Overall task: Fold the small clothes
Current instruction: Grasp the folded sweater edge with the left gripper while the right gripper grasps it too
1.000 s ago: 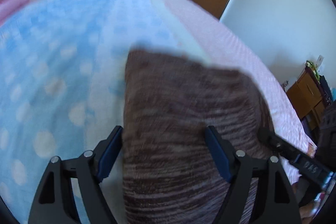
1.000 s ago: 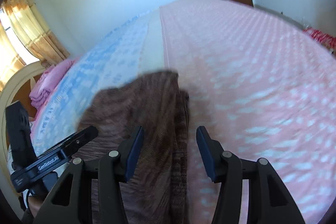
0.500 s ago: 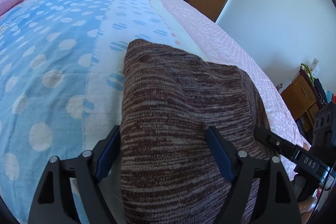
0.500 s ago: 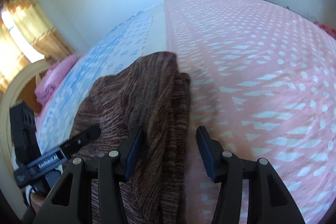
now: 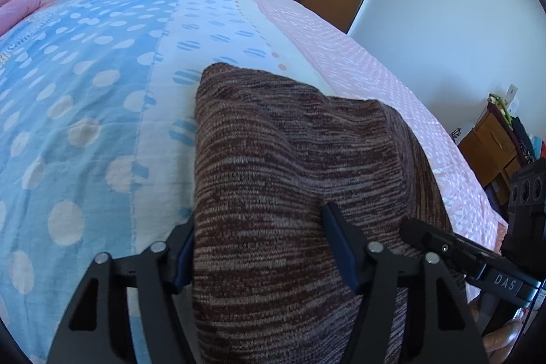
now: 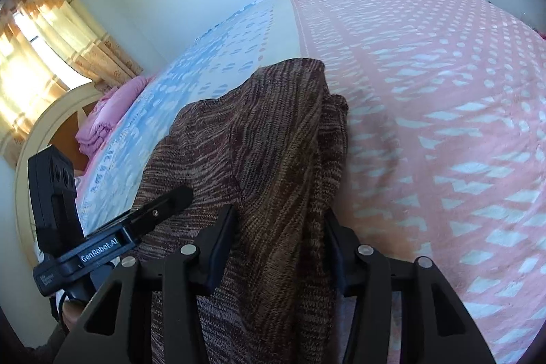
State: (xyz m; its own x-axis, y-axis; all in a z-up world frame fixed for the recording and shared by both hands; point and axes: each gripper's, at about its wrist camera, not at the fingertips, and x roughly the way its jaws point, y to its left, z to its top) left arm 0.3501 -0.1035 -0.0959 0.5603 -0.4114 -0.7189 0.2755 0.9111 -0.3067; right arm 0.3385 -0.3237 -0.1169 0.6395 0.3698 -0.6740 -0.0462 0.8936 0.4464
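The brown striped knit garment (image 5: 290,193) drapes forward out of both grippers onto the bed (image 5: 85,108), its far end resting on the pale strip between the blue spotted half of the bedspread and the pink half (image 6: 443,125). The left gripper (image 5: 262,248) has just been closing its jaws, and they now bracket a broad span of the knit, the blue pads pressed into the fabric. The right gripper (image 6: 279,237) grips a narrower, bunched edge, its jaws about half apart with cloth filling the gap. The garment's long axis runs straight ahead, away from both grippers, so either is equally near (neither has the advantage, I'd say). The right view shows a second layer (image 6: 336,139) tucked along the garment's right edge, which the left view hides; the left view alone shows the smooth flat top face.
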